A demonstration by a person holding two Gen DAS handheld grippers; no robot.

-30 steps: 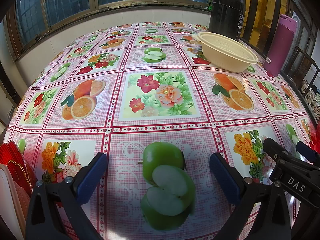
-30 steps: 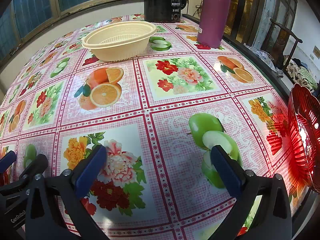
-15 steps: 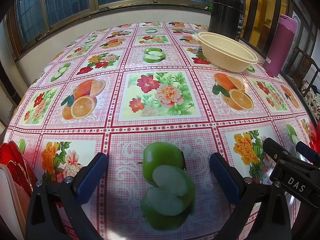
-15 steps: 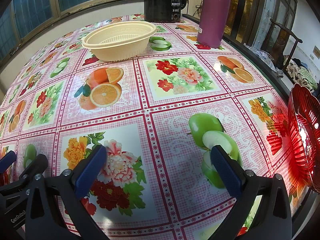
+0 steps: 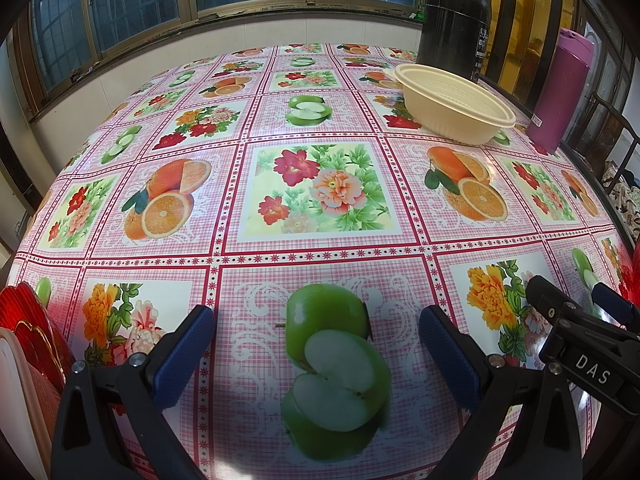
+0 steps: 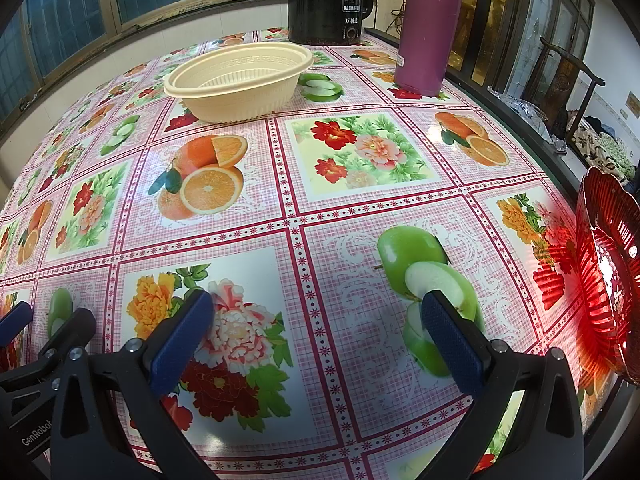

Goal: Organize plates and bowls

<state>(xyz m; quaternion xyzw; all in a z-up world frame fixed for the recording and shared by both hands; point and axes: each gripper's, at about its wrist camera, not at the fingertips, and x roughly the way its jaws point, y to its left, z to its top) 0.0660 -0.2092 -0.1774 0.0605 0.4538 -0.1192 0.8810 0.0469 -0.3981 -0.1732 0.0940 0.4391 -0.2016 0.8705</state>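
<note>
Both the left gripper [image 5: 316,350] and the right gripper [image 6: 316,326] gape wide and empty. The cream ribbed plastic bowl [image 6: 238,80] sits upper centre; the red fluted glass dish [image 6: 606,280], at right edge, might slip from hard pads.

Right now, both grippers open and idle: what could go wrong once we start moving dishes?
1. The red ribbed bowl sits at the table's right edge; a nudge from the right gripper could tip it off.
2. The red plate and a pale plate crowd the left gripper at the near-left edge; only their rims show, so grasping blind risks a slip.
3. The cream bowl stands close to the purple flask; a wide reach could topple it.
</note>
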